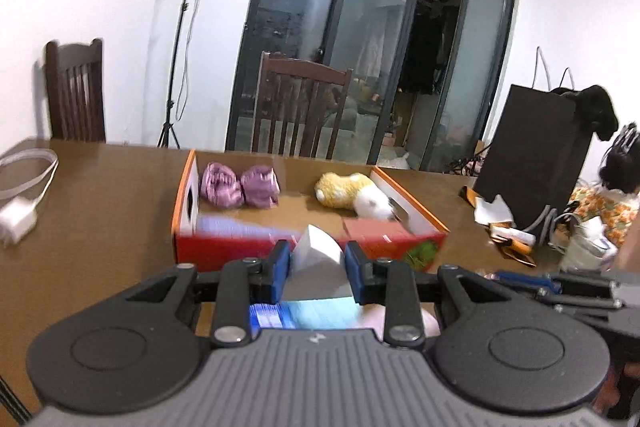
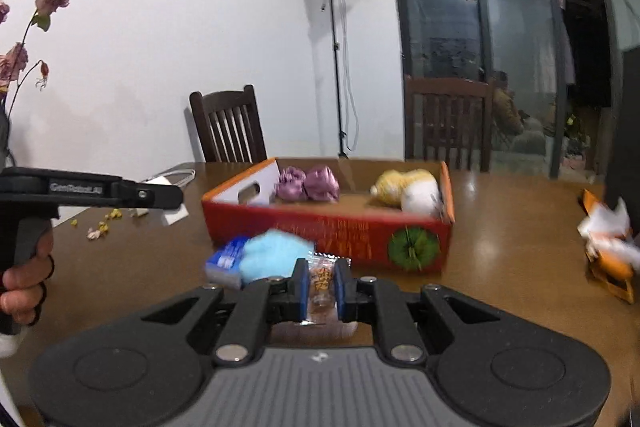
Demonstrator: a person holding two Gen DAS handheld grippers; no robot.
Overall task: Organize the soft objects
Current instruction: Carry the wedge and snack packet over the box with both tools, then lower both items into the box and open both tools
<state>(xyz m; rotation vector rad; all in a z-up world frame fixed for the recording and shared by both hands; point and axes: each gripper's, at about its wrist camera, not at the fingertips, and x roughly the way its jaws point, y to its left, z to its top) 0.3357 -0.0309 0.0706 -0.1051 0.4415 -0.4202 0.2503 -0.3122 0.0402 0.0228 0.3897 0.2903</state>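
A red and orange cardboard box [image 1: 208,247] [image 2: 304,227] stands on the brown table. Inside lie two purple fabric bundles [image 1: 240,185] [image 2: 308,183] and a yellow and white plush toy [image 1: 352,193] [image 2: 408,189]. My left gripper [image 1: 318,265] is shut on a white tissue pack [image 1: 318,259], held in front of the box. My right gripper [image 2: 322,283] is shut on a clear snack packet [image 2: 322,275] just before the box. A light blue soft cloth [image 2: 276,259] and a blue and white tissue pack [image 2: 226,261] lie beside it.
A white charger and cable [image 1: 18,219] lie at the left. A black bag [image 1: 532,155] and orange wrappers [image 1: 508,231] [image 2: 608,251] clutter the right. Two wooden chairs [image 1: 298,111] [image 2: 228,125] stand behind the table. Petals [image 2: 100,227] lie scattered left.
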